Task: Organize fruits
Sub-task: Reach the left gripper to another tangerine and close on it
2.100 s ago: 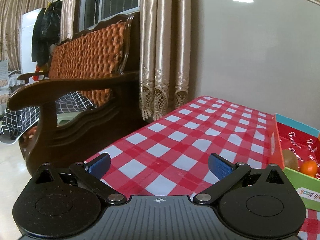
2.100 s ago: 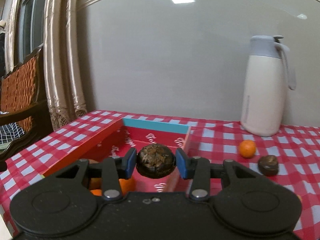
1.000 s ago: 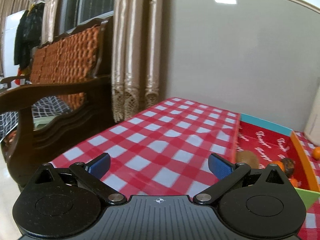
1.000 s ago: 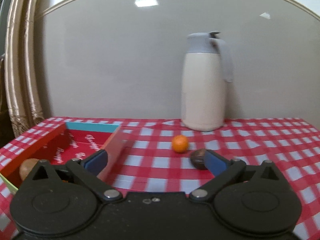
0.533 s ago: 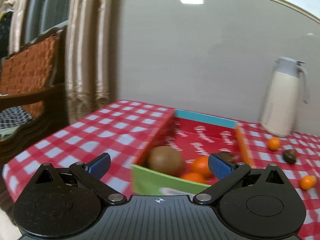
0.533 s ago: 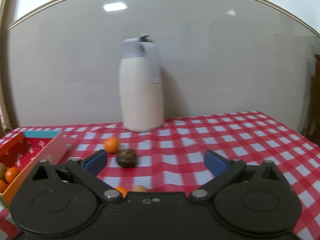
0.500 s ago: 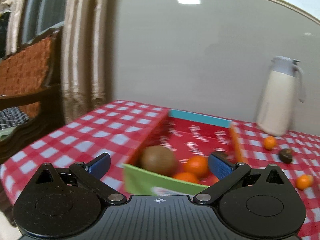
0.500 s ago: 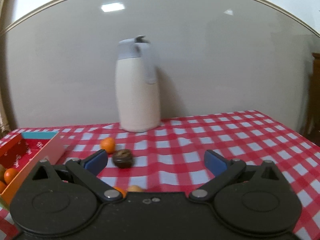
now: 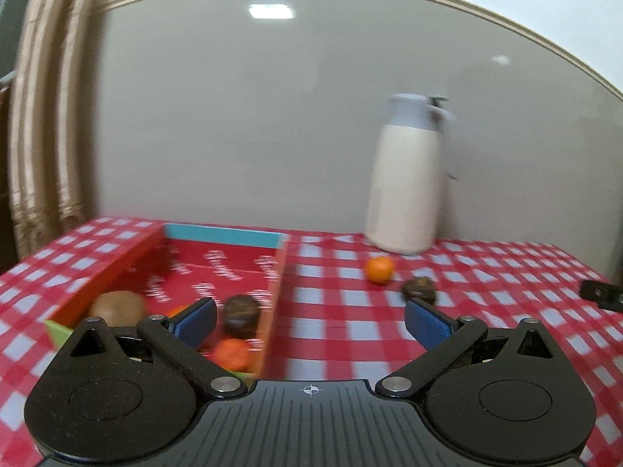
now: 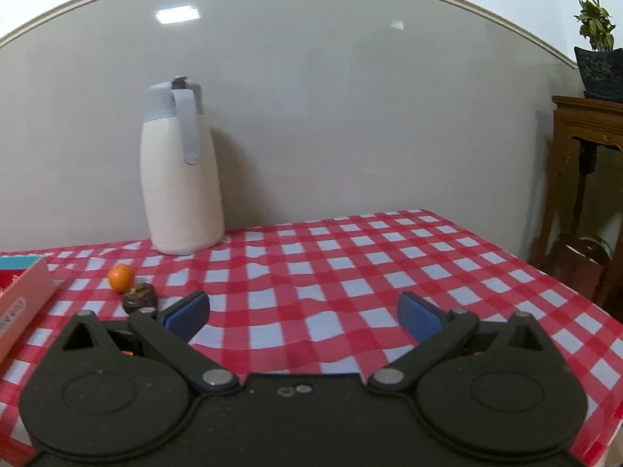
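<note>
The loose orange [image 9: 379,269] and dark fruit [image 9: 419,290] lie ahead of your left hand-held gripper [image 9: 310,321], the box [image 9: 278,272] to its left; it's level, spread, empty. Your right hand-held gripper [image 10: 303,315] is level over the counter [image 10: 350,272], spread, fruit ahead-left

Three oranges [image 9: 379,269], two dark fruits [image 9: 419,289], one kiwi [image 9: 117,305], one box [image 9: 224,234], one jug [image 9: 407,179].

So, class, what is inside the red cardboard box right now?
In the box lie a brown kiwi, a dark wrinkled fruit and an orange fruit. A sliver of another orange fruit shows behind the left tool; its finger covers the rest.
</note>
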